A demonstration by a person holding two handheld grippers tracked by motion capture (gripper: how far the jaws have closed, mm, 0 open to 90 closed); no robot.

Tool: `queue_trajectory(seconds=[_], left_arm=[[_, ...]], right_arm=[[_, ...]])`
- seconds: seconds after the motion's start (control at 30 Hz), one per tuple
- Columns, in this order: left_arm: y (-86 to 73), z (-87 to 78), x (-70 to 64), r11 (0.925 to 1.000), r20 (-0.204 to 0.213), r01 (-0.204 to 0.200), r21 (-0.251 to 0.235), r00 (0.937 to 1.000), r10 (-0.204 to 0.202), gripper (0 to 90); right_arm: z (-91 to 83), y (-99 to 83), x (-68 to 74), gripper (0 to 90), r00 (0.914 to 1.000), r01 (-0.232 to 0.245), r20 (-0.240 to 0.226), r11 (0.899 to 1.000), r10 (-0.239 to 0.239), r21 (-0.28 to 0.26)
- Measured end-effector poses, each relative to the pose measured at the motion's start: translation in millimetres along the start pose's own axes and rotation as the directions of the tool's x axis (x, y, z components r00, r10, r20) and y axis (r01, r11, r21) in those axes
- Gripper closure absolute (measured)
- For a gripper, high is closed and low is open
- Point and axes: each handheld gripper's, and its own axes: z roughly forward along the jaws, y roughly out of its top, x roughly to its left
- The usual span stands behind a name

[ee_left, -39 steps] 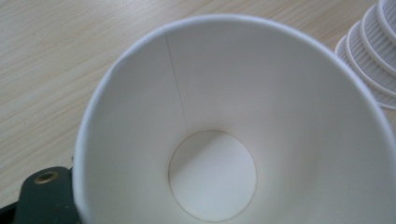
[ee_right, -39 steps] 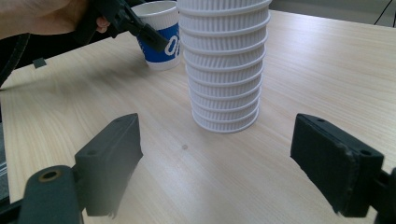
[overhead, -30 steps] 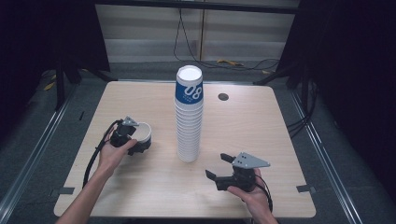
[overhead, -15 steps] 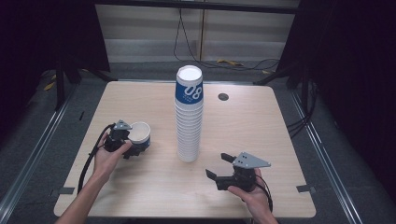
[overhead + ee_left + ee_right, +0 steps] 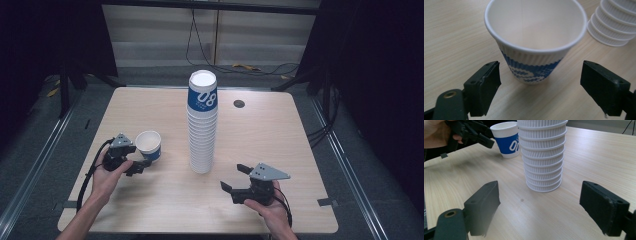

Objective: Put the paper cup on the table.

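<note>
A tall stack of white ribbed paper cups (image 5: pixel 202 127), topped by a blue-banded one, rises at mid-table; its base shows in the right gripper view (image 5: pixel 543 157). Left of it a single blue-and-white cup (image 5: pixel 149 145) (image 5: pixel 534 42) (image 5: pixel 507 140) stands upright and empty. My left gripper (image 5: pixel 137 159) (image 5: pixel 540 90) is open just on the near-left side of that cup, its jaws apart from the cup's sides; it also shows far off in the right gripper view (image 5: pixel 474 133). My right gripper (image 5: pixel 235 177) (image 5: pixel 540 212) is open, holds nothing, and points at the stack's base from the near right.
The wooden table (image 5: pixel 300 140) has a dark round grommet (image 5: pixel 239 104) behind the stack. A black cable (image 5: pixel 92 172) loops from the left gripper toward the near-left edge. A tape mark (image 5: pixel 327 202) sits at the near-right edge.
My left gripper has drawn back toward the table's near edge while the single cup stays where it stood. The right gripper has not moved.
</note>
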Motion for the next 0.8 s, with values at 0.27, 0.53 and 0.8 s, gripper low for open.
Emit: queue_trajectory(seconds=[0.27, 0.53, 0.8], left_arm=[[-10.2, -15.5, -13.5, 0.9990, 0.030, -0.002, -0.045, 0.9995, 0.004, 16.2], [-20.3, -27.4, -34.4, 0.9907, 0.020, -0.018, -0.135, 0.9996, 0.021, 16.2], [-29.9, -28.7, -54.3, 0.9810, 0.054, -0.001, -0.194, 0.9985, 0.012, 17.0]], right_arm=[[1.5, -1.4, 1.3, 15.6, 0.9998, -0.009, -0.016, 1.000, 0.009, 0.004], [-2.8, -1.5, -0.6, 15.6, 0.9998, -0.018, 0.001, 1.000, 0.018, -0.006], [-3.1, -3.2, -0.8, 15.6, 0.9997, -0.025, -0.001, 1.000, 0.025, -0.005]])
